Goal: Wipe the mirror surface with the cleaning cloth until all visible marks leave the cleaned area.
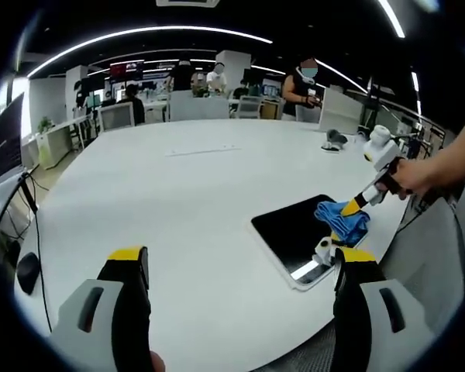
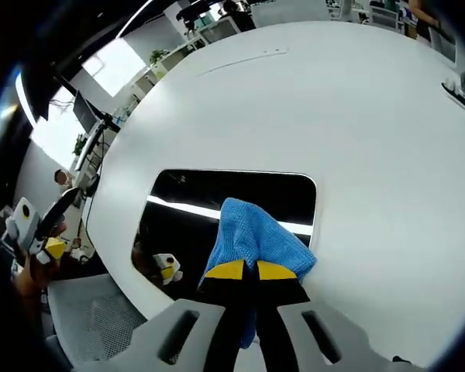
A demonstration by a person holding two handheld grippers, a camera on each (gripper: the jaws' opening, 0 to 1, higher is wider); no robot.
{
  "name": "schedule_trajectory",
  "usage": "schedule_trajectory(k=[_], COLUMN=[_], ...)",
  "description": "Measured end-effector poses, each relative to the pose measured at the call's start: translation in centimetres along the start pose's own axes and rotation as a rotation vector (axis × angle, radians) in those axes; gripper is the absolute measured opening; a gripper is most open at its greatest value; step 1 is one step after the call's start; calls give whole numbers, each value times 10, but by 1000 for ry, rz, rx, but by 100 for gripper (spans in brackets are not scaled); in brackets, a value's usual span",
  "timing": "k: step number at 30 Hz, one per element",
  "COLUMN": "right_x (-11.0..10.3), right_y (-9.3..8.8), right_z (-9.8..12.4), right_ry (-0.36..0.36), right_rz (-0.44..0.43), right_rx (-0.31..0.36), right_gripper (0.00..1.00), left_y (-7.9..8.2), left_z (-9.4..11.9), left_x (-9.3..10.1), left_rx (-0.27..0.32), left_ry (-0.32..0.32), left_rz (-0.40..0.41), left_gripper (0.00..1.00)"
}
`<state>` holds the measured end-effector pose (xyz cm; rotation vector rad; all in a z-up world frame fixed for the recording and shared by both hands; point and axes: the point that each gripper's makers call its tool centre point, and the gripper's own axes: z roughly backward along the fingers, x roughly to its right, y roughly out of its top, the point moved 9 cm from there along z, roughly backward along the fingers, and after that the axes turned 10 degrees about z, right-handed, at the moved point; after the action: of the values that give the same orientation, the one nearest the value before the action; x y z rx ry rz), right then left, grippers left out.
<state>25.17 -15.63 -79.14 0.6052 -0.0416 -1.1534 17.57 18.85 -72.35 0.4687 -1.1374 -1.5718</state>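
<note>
A dark rectangular mirror [image 1: 291,232] lies flat near the edge of the white round table [image 1: 178,201]. A blue cleaning cloth [image 1: 343,220] rests on its right part. In the left gripper view my right gripper [image 1: 355,206] comes in from the right, held by a hand, its tip down on the cloth. In the right gripper view my right gripper [image 2: 244,270] is shut on the blue cloth [image 2: 252,236], which is pressed on the mirror [image 2: 209,198]. My left gripper [image 1: 242,257] stands open over bare table, left of the mirror, holding nothing; it also appears as the left gripper [image 2: 31,231] at the far left.
A small dark object [image 1: 335,139] lies on the far side of the table [image 2: 356,116]. A grey mesh chair [image 2: 93,318] stands by the table's edge near the mirror. Desks, chairs and several people fill the office behind.
</note>
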Motion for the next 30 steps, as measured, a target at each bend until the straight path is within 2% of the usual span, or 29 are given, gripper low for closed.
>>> schedule_trajectory(k=[9, 17, 30], right_x=[3, 7, 15], right_y=[15, 27, 51], right_z=[-7, -12, -23], right_ry=[-17, -20, -23], right_rz=[2, 25, 33], right_rx=[14, 13, 18], right_gripper=[0, 0, 0], left_y=[-4, -11, -11], left_z=[-4, -7, -4], left_x=[-4, -7, -9], left_rx=[16, 8, -1], left_ry=[-12, 0, 31], left_rz=[17, 36, 51], left_gripper=[99, 99, 99])
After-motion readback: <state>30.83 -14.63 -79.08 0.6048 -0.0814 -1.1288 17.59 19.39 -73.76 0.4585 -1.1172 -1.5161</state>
